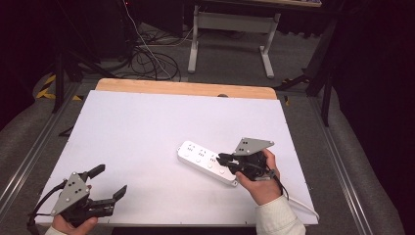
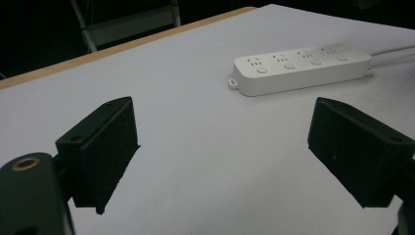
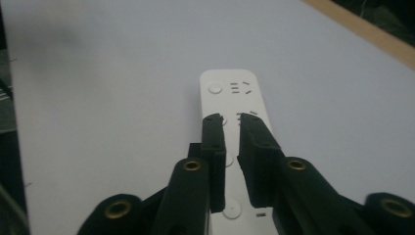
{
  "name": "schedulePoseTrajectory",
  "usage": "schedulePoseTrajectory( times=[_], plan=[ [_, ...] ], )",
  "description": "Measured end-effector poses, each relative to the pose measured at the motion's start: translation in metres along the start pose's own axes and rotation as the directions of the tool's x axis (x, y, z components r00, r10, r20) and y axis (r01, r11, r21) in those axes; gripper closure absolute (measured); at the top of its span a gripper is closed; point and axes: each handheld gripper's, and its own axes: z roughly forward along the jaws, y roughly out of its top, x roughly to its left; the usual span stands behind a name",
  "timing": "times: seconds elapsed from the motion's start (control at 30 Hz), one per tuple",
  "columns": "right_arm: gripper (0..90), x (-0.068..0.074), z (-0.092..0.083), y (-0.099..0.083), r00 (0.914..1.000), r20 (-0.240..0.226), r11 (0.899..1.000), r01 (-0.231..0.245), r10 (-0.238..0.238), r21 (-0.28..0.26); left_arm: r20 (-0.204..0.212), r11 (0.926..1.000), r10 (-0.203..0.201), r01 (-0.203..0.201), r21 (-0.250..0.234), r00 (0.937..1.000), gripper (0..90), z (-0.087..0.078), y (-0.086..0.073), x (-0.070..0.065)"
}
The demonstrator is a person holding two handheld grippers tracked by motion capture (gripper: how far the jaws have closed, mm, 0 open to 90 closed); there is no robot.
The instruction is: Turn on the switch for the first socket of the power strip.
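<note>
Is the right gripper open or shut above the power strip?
Shut: the right gripper has only a slit between its jaws, over the power strip.

White power strip point(image 1: 208, 160) on a white table point(image 1: 137, 132) — wooden far edge — black grippers.

1. We saw an evenly lit white table top point(image 1: 147, 132), with a dark room around it.
2. Shadows under the power strip point(image 1: 205, 161) were soft and faint.
3. We noted no glare.
4. Both gripper views were dim and bluish, with soft, blurred near jaws.
</note>
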Motion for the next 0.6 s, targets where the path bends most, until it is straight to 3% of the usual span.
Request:
schedulePoseTrajectory(
  times=[0.07,0.27,0.33,0.6],
  plan=[
    [90.0,-0.001,0.001,0.002,0.9997,0.025,0.999,0.002,-0.003,0.039,-0.001,1.0,0.006,-0.006,0.001,1.0,12.1,0.0,0.0,0.001],
    [90.0,-0.001,0.008,0.004,0.9992,0.038,0.994,0.003,-0.007,0.106,0.0,1.0,0.008,-0.008,0.002,1.0,12.2,0.0,0.0,0.001],
    [90.0,-0.002,0.014,0.003,0.9988,0.049,0.988,0.002,-0.01,0.157,0.0,1.0,0.008,-0.008,0.003,1.0,12.2,0.0,0.0,0.001],
    [90.0,-0.004,0.026,0.0,0.9982,0.059,0.973,-0.02,0.007,0.229,-0.002,0.9999,0.012,-0.012,0.004,0.9999,12.2,0.0,0.0,0.001]
  ],
)
